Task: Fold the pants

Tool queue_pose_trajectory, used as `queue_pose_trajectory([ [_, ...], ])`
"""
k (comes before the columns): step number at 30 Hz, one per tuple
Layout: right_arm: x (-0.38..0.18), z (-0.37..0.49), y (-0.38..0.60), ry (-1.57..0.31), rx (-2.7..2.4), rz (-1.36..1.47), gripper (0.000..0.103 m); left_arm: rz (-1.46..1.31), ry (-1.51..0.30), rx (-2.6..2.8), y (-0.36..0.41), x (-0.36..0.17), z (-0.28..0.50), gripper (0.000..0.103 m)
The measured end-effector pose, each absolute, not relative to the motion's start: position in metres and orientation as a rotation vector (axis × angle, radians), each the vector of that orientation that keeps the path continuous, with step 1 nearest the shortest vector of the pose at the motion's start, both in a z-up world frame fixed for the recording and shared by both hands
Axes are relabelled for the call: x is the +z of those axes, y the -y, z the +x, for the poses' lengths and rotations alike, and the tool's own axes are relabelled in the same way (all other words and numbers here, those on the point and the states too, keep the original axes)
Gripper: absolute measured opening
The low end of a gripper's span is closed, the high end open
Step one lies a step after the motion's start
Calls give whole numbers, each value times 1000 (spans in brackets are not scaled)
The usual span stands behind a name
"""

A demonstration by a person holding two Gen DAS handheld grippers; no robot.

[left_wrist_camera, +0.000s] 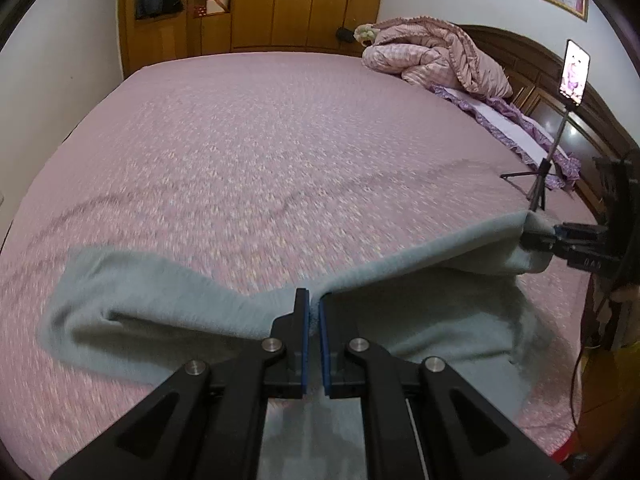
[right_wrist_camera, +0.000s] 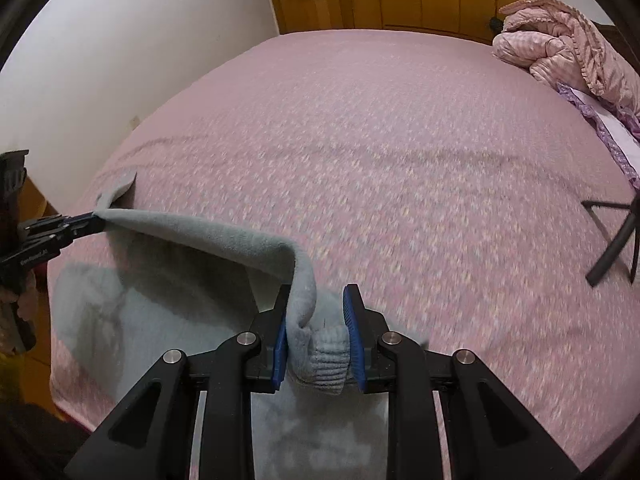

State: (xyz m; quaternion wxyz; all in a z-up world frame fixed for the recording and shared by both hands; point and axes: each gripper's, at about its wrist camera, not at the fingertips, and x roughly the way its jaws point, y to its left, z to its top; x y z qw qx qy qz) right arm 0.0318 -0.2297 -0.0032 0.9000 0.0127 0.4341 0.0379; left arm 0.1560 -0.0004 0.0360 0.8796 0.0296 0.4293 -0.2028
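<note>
Grey fleece pants (left_wrist_camera: pixel 160 312) lie partly on the pink bed and are lifted along one edge. My left gripper (left_wrist_camera: pixel 314 308) is shut on a thin fold of that edge. My right gripper (right_wrist_camera: pixel 316 320) is shut on the bunched ribbed cuff (right_wrist_camera: pixel 328 356) of the pants. The raised edge (right_wrist_camera: pixel 200 232) stretches taut between the two grippers. The right gripper shows at the right of the left wrist view (left_wrist_camera: pixel 560 240), and the left gripper shows at the left of the right wrist view (right_wrist_camera: pixel 80 224). The rest of the pants (right_wrist_camera: pixel 140 320) drapes on the bed below.
The pink patterned bedspread (left_wrist_camera: pixel 260 140) stretches ahead. A rumpled pink quilt (left_wrist_camera: pixel 436 52) lies at the far right by the headboard. A phone on a tripod (left_wrist_camera: pixel 574 76) stands on the bed at right. Wooden wardrobes (left_wrist_camera: pixel 280 0) line the far wall.
</note>
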Motion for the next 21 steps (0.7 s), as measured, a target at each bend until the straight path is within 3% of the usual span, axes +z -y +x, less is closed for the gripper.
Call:
queue_pose_trajectory([
  [9, -34, 2, 228, -963, 63, 78, 26, 32, -973, -392, 2, 8, 99, 4],
  [21, -72, -1, 229, -1016, 7, 152, 32, 11, -1099, -320, 2, -44, 86, 9],
])
